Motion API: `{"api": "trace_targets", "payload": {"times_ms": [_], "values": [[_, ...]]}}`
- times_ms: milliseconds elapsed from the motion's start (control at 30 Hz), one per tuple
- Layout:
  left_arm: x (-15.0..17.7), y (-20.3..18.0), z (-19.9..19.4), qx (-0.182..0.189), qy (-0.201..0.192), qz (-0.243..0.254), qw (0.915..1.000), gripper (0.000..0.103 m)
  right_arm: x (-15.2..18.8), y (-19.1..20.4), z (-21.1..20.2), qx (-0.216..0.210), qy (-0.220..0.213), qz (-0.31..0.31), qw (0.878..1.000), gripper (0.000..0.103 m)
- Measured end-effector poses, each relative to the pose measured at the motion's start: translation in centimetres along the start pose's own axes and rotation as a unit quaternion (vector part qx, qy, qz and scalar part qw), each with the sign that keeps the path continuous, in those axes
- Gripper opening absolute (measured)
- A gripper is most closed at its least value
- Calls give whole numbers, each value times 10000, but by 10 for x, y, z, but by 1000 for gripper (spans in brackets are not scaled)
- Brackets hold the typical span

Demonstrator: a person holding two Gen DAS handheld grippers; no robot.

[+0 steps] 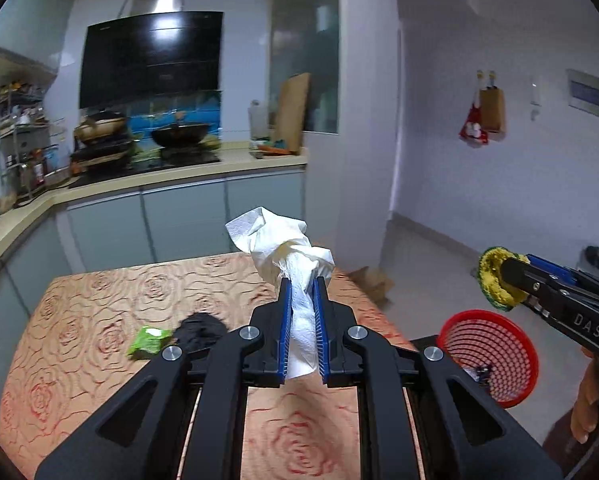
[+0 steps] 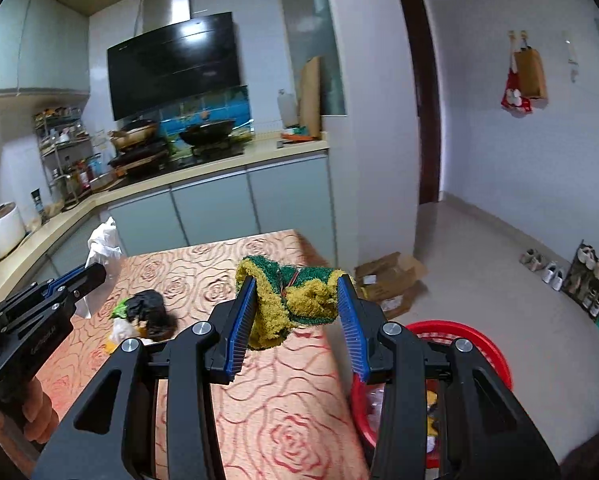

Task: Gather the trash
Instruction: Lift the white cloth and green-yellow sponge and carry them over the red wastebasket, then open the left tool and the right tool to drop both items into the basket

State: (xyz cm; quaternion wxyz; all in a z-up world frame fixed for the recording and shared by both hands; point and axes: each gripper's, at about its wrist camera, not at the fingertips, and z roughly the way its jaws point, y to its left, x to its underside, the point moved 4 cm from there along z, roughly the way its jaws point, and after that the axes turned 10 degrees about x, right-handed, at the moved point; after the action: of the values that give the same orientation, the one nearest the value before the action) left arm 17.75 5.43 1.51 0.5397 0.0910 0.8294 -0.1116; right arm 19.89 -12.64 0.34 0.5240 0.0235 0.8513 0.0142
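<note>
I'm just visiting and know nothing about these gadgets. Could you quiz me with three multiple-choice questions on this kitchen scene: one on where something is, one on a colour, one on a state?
1. Where is the red basket?
A. beside the table's right edge
B. on the stove
C. on the wall

2. What colour is the scouring pad in the right gripper?
A. pink
B. yellow and green
C. white

3. The left gripper is:
A. empty
B. shut on the white paper towel
C. resting on the table

Answers: 1 A, it sits low past the tablecloth's edge. 2 B, both colours show between the fingers. 3 B, the towel is pinched between them.
</note>
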Motion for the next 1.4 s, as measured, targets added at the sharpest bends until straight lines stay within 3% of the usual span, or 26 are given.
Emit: {"api": "trace_targets", "payload": {"times_ms": [333, 633, 1000, 1233, 1400], "values": [[4, -64, 26, 722, 223, 305, 9967, 11, 11, -56, -4, 552, 61, 263, 9981, 40], [16, -121, 60, 1402, 580, 476, 9873, 11, 24, -105, -4, 1015, 189, 542, 9932, 40], [46, -162, 116, 2103, 1397, 432, 9666, 11, 52, -138, 18, 1297, 693, 674, 9868, 41], [65, -171, 141, 2204, 1838, 395, 9571, 11, 67, -147, 40, 1312, 1062, 725, 9830, 41], [77, -177, 154, 2407, 2146, 368, 9459, 11, 75, -146, 53, 1289, 1259, 694, 9812, 41]]}}
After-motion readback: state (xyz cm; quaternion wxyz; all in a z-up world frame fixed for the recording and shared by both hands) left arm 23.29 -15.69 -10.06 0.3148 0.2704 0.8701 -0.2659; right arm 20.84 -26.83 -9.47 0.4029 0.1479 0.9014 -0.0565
